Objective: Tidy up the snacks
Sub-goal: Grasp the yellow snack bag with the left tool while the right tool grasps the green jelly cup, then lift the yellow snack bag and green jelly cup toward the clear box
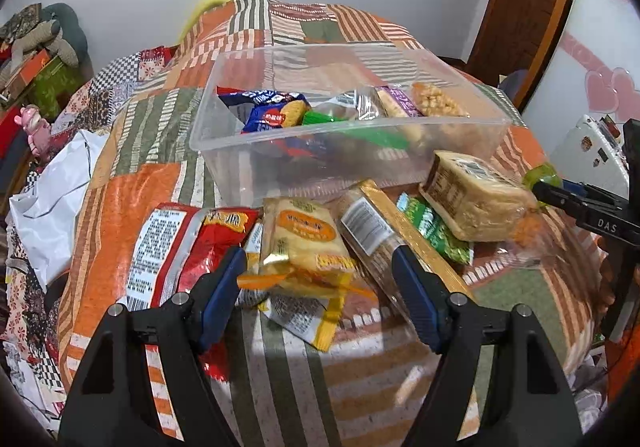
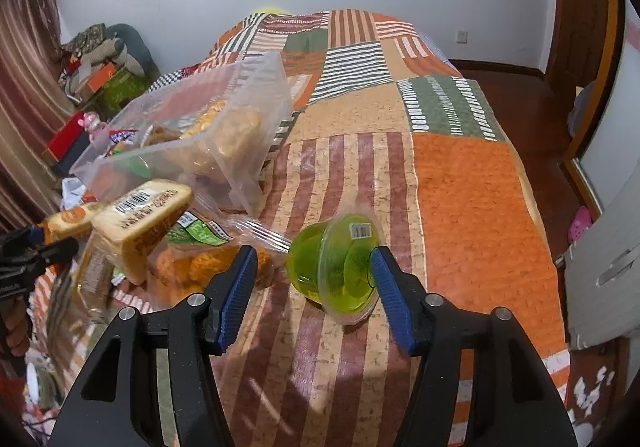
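While the clear plastic bin point(image 1: 352, 135) is sitting on the patchwork quilt point(image 2: 460, 183) with several wrapped snacks already inside, both tongs are hanging spread over the loose pile in front of it, and neither is pinching anything. The right gripper point(image 2: 314, 271) is hovering around a green jelly cup point(image 2: 340, 267) lying tipped on its side on the quilt: the cup is sitting between the blue pads, closer to the right pad point(image 2: 390, 299), which is at or just beside its rim, while the left pad is standing apart from it. Its axis is running roughly from the gripper outward and to the left, with the wide lidded mouth facing near and right and the narrow base pointing far and left toward the bin, so a closing squeeze would be landing across its round body. The left gripper point(image 1: 318, 281) is opening around a yellow wrapped biscuit packet point(image 1: 308, 247) whose long axis is running near to far, straight along the fingers, with its crimped near end lying between the pads. Just to its left a red snack bag point(image 1: 192, 247) is lying flat, and to its right a gold-edged packet point(image 1: 380, 231) and a propped pale cake slice point(image 1: 476, 195) are leaning toward the bin. Judging by nearness, each hand is already lined up on its own item, and the bin is lying far and slightly left of the jelly cup, directly beyond the biscuit packet.
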`<state>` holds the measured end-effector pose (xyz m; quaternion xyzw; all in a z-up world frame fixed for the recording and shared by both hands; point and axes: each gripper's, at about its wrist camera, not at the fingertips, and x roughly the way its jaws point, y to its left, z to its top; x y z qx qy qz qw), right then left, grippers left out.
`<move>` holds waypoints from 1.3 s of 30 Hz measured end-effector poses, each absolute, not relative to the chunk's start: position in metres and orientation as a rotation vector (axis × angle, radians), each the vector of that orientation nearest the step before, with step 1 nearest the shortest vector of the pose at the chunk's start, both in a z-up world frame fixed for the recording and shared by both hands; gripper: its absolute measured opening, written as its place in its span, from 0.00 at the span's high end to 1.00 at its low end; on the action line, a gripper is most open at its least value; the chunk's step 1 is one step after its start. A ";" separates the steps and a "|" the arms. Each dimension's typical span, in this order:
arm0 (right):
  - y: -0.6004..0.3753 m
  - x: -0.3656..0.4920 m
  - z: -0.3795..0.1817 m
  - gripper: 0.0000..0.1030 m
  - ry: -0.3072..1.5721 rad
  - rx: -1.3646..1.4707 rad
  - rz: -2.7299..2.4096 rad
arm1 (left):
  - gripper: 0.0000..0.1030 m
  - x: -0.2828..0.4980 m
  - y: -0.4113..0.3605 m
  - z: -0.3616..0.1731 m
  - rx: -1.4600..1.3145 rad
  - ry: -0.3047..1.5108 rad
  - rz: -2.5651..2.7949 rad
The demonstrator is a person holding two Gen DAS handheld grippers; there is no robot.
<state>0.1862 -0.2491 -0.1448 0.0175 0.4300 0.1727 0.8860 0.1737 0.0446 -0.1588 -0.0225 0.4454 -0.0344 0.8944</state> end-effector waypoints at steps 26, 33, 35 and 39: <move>-0.250 0.212 -0.147 0.54 0.945 0.035 0.338 | 0.57 0.173 0.048 -0.157 -0.010 0.842 -0.037; -0.254 0.209 -0.144 0.57 0.929 0.047 0.342 | 0.57 0.161 0.050 -0.140 -0.017 0.792 -0.032; -0.254 0.205 -0.141 0.58 0.915 0.037 0.334 | 0.57 0.159 0.052 -0.134 -0.020 0.777 -0.032; -0.255 0.198 -0.133 0.60 0.891 0.036 0.345 | 0.57 0.157 0.053 -0.123 -0.027 0.748 -0.027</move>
